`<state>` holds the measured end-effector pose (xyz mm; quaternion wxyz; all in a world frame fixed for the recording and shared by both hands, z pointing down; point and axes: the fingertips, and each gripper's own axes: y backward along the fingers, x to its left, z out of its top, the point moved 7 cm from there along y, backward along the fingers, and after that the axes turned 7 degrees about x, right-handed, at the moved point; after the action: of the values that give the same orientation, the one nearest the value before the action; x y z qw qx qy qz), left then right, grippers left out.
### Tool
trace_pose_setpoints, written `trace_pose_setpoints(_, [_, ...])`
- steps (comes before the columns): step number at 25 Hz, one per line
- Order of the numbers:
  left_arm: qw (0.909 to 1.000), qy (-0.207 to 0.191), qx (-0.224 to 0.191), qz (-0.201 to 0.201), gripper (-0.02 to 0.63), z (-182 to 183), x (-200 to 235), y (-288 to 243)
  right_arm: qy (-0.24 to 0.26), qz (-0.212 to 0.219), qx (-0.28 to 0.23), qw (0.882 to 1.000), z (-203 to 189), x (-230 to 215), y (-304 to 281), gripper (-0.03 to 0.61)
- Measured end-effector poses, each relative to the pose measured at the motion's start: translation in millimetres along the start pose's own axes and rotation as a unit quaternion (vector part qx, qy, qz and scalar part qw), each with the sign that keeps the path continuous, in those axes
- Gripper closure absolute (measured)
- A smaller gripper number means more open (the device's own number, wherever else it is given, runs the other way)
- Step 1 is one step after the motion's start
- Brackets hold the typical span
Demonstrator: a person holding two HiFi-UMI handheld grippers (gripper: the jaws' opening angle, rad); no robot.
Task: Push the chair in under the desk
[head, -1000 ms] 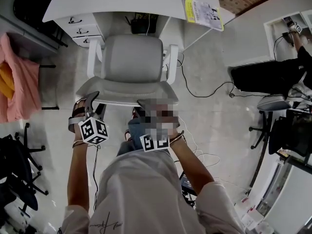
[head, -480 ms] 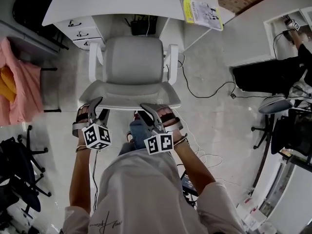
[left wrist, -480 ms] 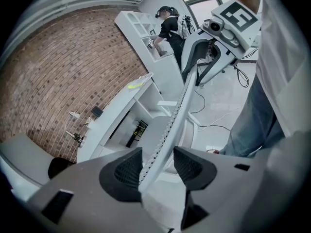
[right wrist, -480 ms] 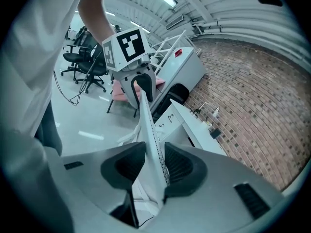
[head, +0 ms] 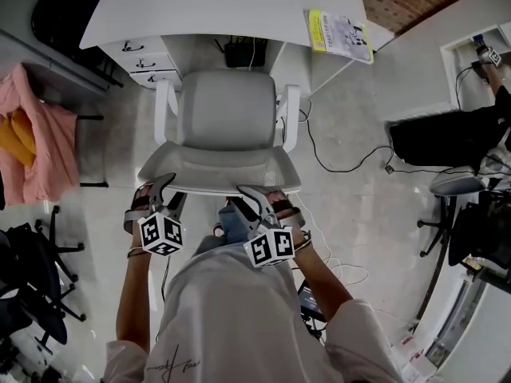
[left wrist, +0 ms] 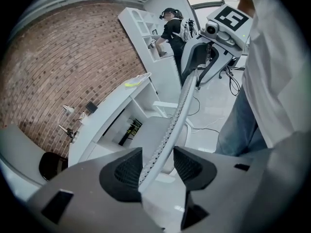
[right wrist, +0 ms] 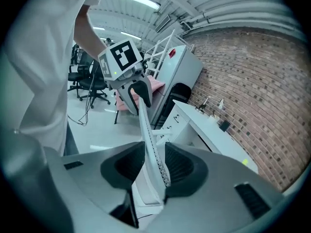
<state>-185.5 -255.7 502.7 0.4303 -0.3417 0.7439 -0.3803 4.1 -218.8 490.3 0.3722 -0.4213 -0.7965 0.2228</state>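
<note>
A grey-white office chair (head: 227, 118) stands with its seat at the front edge of the white desk (head: 223, 6), armrests on both sides. Its mesh backrest (head: 219, 170) faces me. My left gripper (head: 160, 191) straddles the backrest's top rim at the left. In the left gripper view the rim (left wrist: 177, 115) lies against one pad with a gap to the other, so that gripper (left wrist: 158, 166) is open. My right gripper (head: 254, 200) straddles the rim at the right. Its jaws are opening round the rim (right wrist: 148, 135), which leans on one pad of the gripper (right wrist: 154, 166).
A white drawer unit (head: 148, 58) stands under the desk's left side, a black box (head: 245, 54) under its middle. A yellow leaflet (head: 339, 34) lies on the desk's right end. Cables (head: 343, 162) trail on the floor at the right. Pink cloth (head: 36, 142) hangs at the left; black chairs (head: 32, 278) nearby.
The chair has rolled a little closer to the desk. Both grippers have moved forward with its backrest, and I have stepped after them.
</note>
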Motion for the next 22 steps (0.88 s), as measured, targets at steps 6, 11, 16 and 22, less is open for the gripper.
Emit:
trace_pose_setpoints(6, [0.9998, 0.012, 0.001, -0.015, 0.416, 3.6, 6.5, 3.9, -0.024, 0.039, -0.012, 0.999, -0.4, -9.3, 0.5, 0.436])
trace_pose_setpoints(11, [0.999, 0.036, -0.008, -0.027, 0.416, 4.6, 3.5, 19.8, -0.052, 0.065, -0.02, 0.996, -0.9, -11.7, 5.9, 0.436])
trace_pose_setpoints(16, [0.9963, 0.066, -0.046, -0.029, 0.419, 14.9, 4.9, 32.2, -0.086, 0.072, -0.035, 0.993, 4.3, -26.7, 9.9, 0.436])
trace_pose_setpoints(22, [0.9843, 0.125, -0.121, -0.031, 0.429, 36.8, 11.5, 50.1, -0.161, 0.066, -0.06, 0.983, 13.0, -46.9, 23.3, 0.451])
